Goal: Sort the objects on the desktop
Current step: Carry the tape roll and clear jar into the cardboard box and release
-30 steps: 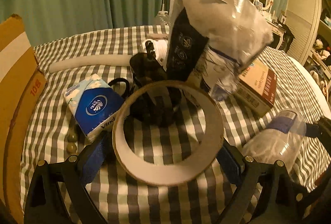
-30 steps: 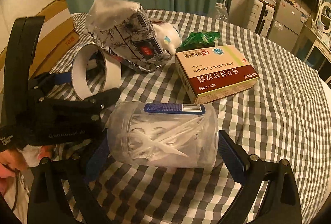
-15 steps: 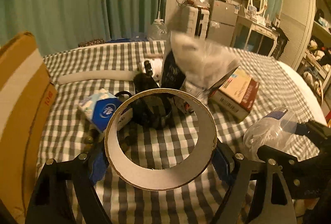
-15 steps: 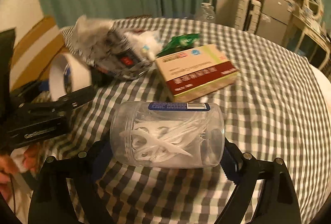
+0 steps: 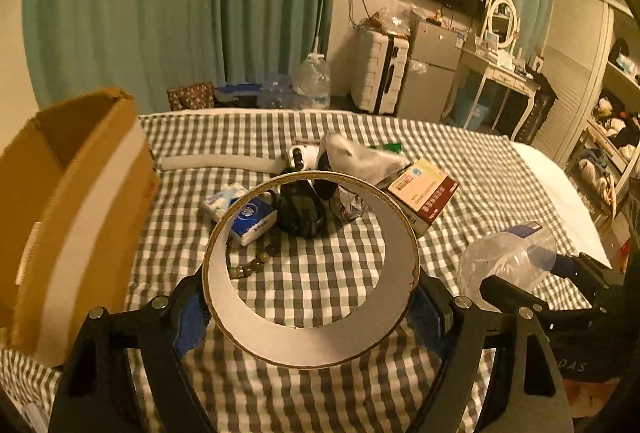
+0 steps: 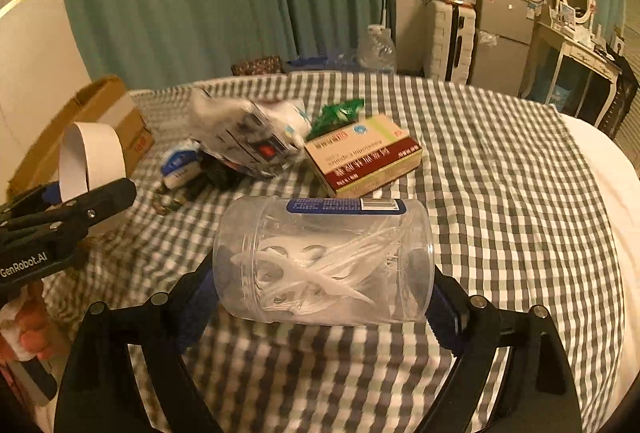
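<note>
My left gripper (image 5: 310, 307) is shut on a tape roll (image 5: 256, 329), a wide cardboard ring held upright above the checked cloth; it also shows in the right wrist view (image 6: 92, 157). My right gripper (image 6: 322, 299) is shut on a clear plastic jar (image 6: 324, 261) of white floss picks, held sideways above the cloth; the jar also shows in the left wrist view (image 5: 506, 259). On the cloth lie a medicine box (image 6: 362, 155), a crumpled foil bag (image 6: 244, 137), a blue tissue pack (image 5: 240, 211), a black cup (image 5: 298, 211) and a bead string (image 5: 256, 261).
An open cardboard box (image 5: 68, 209) stands at the left edge of the table. A white foam strip (image 5: 216, 161) and a green wrapper (image 6: 338, 113) lie at the back of the pile. The checked cloth (image 6: 500, 193) spreads to the right.
Both grippers have risen and pulled back from the pile, each carrying its object. The items on the cloth look smaller and farther away, and the cardboard box has come into fuller view.
</note>
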Available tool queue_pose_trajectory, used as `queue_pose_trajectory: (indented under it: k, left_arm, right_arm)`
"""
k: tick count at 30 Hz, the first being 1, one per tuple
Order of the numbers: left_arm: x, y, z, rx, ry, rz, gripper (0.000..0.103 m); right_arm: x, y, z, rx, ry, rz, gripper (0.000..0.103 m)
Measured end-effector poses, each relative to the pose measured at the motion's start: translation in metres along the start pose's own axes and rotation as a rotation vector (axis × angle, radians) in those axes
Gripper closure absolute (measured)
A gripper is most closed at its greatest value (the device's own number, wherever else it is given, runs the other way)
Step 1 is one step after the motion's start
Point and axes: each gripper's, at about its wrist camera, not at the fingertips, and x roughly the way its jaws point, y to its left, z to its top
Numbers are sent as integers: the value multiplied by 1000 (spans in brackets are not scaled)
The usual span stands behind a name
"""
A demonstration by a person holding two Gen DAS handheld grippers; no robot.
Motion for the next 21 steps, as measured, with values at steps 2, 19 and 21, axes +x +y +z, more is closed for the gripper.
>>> queue_pose_trajectory:
  k: [2,19,21]
  left_arm:
    - [-10,3,-1,0,-6,3,18]
    - [-92,25,15,34,-81,43,18]
    - [-100,29,20,37,-88,41,18]
  right_arm:
    - [-13,3,0,1,-16,1,14]
    - [-108,65,22,-31,-154,33,14]
    - [-117,77,26,-52,-171,31,14]
